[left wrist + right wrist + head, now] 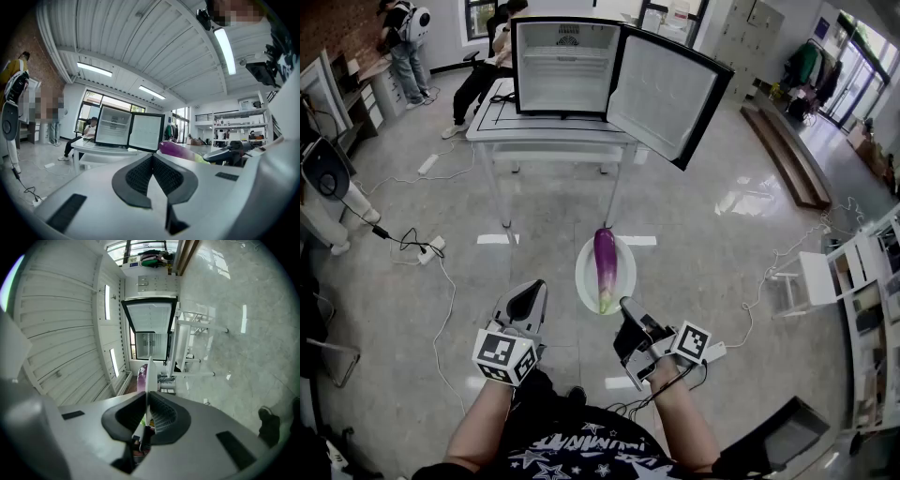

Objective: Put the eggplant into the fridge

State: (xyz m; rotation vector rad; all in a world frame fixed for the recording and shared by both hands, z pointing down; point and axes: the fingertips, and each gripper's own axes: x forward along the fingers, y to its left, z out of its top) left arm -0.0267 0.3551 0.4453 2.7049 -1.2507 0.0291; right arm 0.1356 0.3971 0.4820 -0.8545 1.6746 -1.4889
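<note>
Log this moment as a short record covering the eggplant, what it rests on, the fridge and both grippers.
eggplant: purple, lies lengthwise on a white plate, green end toward the person
plate: near rim clamped by the right gripper
right gripper: shut on the plate
left gripper: jaws together, nothing between them, left of the plate and apart from it
fridge: stands on a white table, door swung wide open
task state: eggplant not yet in the fridge

Head camera looks steeply down over left tool (532,285) and right tool (624,303); each tool's camera faces the fridge (562,70), shared by all.
</note>
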